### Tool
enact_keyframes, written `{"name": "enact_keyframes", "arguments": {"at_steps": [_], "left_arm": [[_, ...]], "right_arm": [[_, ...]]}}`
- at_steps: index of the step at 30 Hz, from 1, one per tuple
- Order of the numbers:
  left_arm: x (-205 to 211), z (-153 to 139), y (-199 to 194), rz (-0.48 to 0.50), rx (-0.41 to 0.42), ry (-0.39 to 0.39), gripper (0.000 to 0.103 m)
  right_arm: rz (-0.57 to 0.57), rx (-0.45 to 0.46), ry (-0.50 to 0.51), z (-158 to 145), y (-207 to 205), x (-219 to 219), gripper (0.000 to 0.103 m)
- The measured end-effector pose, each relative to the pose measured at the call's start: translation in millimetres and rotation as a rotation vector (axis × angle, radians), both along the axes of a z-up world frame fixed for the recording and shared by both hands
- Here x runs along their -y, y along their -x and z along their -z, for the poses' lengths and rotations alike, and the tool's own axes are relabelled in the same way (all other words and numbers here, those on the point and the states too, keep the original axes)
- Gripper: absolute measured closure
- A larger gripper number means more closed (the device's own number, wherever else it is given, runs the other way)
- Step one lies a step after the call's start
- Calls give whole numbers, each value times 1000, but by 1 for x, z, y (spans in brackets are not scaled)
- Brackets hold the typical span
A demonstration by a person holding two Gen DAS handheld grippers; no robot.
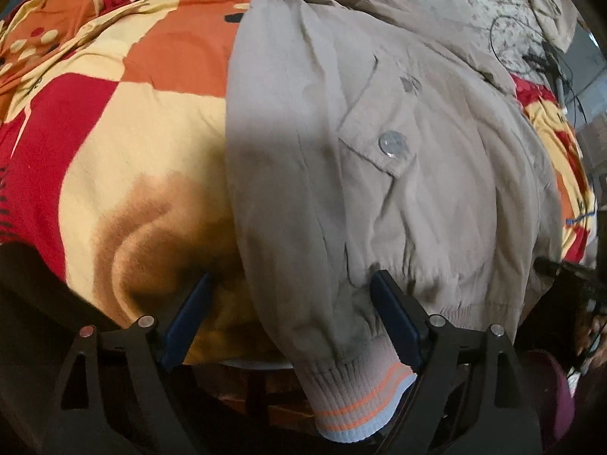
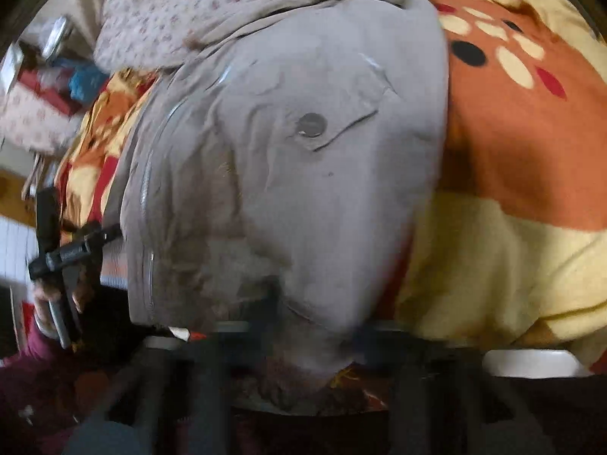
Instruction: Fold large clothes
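The left tongs (image 1: 288,322) stand spread astride the jacket (image 1: 379,189) sleeve cuff (image 1: 360,394) at the bed's near edge. The right tongs (image 2: 299,341), blurred, seem pressed together on its hem. A shallow bite there could slip free once lifted.

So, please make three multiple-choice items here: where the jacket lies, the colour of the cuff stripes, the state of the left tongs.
1. The beige jacket lies on: A) a wooden floor B) a patterned blanket C) a chair.
2. Its ribbed cuff has stripes of: A) green B) black C) orange.
3. The left tongs are: A) open, astride the cuff B) shut on a button C) holding a hanger.
Answers: 1 B, orange, red and yellow cloth surrounds it; 2 C, orange bands show; 3 A, both fingers stand apart.
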State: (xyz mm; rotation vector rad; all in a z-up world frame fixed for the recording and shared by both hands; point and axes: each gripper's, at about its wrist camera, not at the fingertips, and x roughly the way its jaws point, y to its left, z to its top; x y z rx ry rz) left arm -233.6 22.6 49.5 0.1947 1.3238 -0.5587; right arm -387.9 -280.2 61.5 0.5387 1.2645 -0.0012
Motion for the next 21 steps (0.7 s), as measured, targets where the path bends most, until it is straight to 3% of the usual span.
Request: {"name": "enact_keyframes", "arguments": {"at_steps": [2, 4, 5, 9, 10, 12, 13, 14, 17, 19, 21], "left_arm": [[0, -2, 1, 19, 27, -28, 63], [-8, -9, 0, 23, 11, 1, 91], [-13, -11, -3, 10, 9, 5, 91], [-24, -9, -4, -17, -1, 5, 91], [-23, -8, -2, -24, 0, 3, 89], [-26, -7, -3, -42, -14, 7, 73], [-27, -4, -3, -57, -30, 1, 50], [-29, -1, -3, -79, -47, 14, 37], [-30, 6, 2, -110, -52, 34, 34], [-25, 5, 9, -90, -16, 13, 33], [-21, 5, 15, -65, 3, 3, 33]], "right_arm": [[-13, 2, 37, -7, 2, 0, 97], [-31, -4, 90, -14, 6, -1, 98], [-36, -8, 104, -15, 6, -1, 98], [-28, -25, 78, -9, 13, 4, 98], [-22, -30, 50, -5, 13, 4, 88], [18, -57, -40, 6, 16, 7, 59], [29, -65, -97, 11, 18, 7, 34], [25, -64, -126, 13, 19, 6, 28], [-10, -71, -87, 18, 18, -1, 28], [5, -88, -119, 26, 14, -1, 28], [3, -119, -131, 33, 12, -1, 41]]}}
